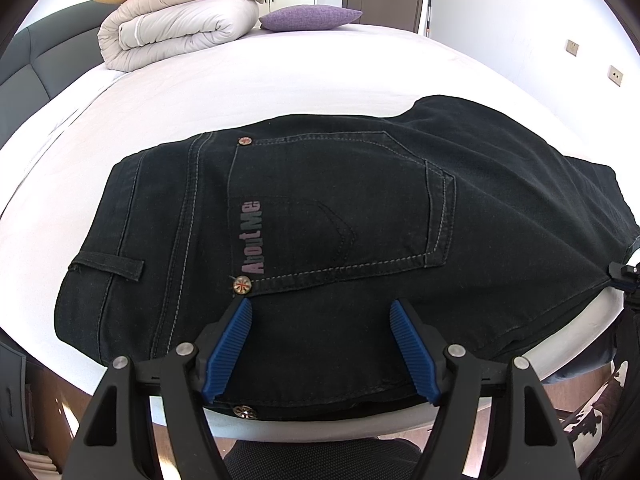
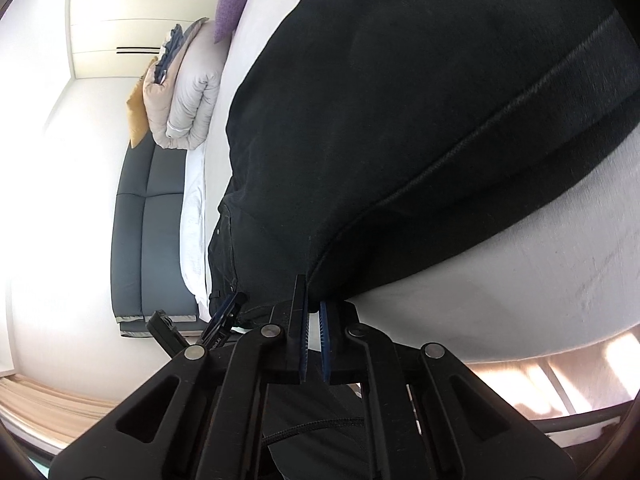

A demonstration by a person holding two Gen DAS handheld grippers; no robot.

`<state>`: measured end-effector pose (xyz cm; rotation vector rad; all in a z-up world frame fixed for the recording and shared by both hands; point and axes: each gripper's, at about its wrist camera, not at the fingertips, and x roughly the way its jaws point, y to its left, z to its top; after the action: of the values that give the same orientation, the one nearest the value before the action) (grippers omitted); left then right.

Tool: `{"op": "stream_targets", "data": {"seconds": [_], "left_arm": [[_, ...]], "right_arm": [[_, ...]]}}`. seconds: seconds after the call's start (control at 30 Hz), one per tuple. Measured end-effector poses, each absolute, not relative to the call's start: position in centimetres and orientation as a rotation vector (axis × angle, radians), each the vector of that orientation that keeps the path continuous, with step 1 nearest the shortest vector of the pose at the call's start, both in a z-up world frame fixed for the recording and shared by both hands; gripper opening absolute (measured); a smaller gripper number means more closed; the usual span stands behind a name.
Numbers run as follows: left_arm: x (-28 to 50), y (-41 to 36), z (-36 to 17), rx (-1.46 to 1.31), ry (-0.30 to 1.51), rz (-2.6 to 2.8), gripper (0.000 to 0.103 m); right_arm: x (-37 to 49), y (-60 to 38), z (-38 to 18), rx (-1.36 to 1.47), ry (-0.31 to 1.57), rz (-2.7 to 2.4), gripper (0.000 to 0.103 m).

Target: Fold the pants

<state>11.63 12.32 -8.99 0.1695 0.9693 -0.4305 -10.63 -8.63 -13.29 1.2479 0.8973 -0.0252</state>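
A: Where are the pants (image 1: 340, 216) lying?

B: On the white bed (image 1: 248, 80), near its front edge. They are black jeans, lying flat, back side up, with one back pocket (image 1: 344, 204) showing

A: Which way do they run?

B: In the left wrist view the long axis goes across the bed, left to right. The waistband and a belt loop (image 1: 108, 266) are at the left end, and the legs stretch off to the right

A: Any writing on them?

B: Yes, "AboutMe" (image 1: 252, 236) in pale pink letters along the pocket's opening edge, reading sideways. A round metal rivet (image 1: 242, 284) sits at the end of that word, another at the pocket's far corner

A: What about the left gripper (image 1: 322, 344)?

B: Its blue ribbed fingers (image 1: 230, 354) are spread wide apart over the seat of the jeans, gripping nothing

A: And the right gripper (image 2: 313, 344)?

B: Its fingers are pressed nearly together and pinch the edge of the dark cloth near the leg end, right at the bed's front edge. The cloth rises a little toward the pinch

A: What else is on the bed?

B: A folded beige duvet (image 1: 176, 28) and a purple cushion (image 1: 310, 18) at the far side, well apart from the jeans, with a dark grey headboard (image 1: 36, 64) at the left
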Motion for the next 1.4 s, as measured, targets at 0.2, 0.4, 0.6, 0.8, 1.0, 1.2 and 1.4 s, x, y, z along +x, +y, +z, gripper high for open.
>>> {"op": "stream_targets", "data": {"seconds": [0.2, 0.4, 0.6, 0.8, 1.0, 1.2, 1.4], "left_arm": [[11.8, 12.7, -8.0, 0.161, 0.967, -0.454, 0.073], [11.1, 11.3, -3.7, 0.090, 0.860, -0.514, 0.072], [11.4, 5.6, -5.9, 0.147, 0.902, -0.568, 0.074], [11.6, 4.7, -8.6, 0.207, 0.972, -0.541, 0.075], [12.1, 5.0, -8.7, 0.209, 0.975, -0.536, 0.075], [12.0, 5.2, -8.9, 0.197, 0.971, -0.542, 0.075], [11.2, 5.4, -9.1, 0.196, 0.964, -0.545, 0.076]], "right_arm": [[-10.2, -8.9, -15.1, 1.307, 0.901, -0.017, 0.004], [-9.6, -8.8, -15.7, 1.321, 0.895, 0.005, 0.004], [-10.3, -9.2, -15.8, 1.330, 0.892, 0.020, 0.004], [-11.8, -9.5, -14.5, 1.314, 0.938, 0.039, 0.006], [-15.7, -11.9, -10.3, 1.254, 0.878, 0.015, 0.006], [-17.4, -14.9, -10.8, 1.390, 0.789, -0.020, 0.015], [-18.2, -14.9, -12.1, 1.503, 0.711, -0.003, 0.070]]}}
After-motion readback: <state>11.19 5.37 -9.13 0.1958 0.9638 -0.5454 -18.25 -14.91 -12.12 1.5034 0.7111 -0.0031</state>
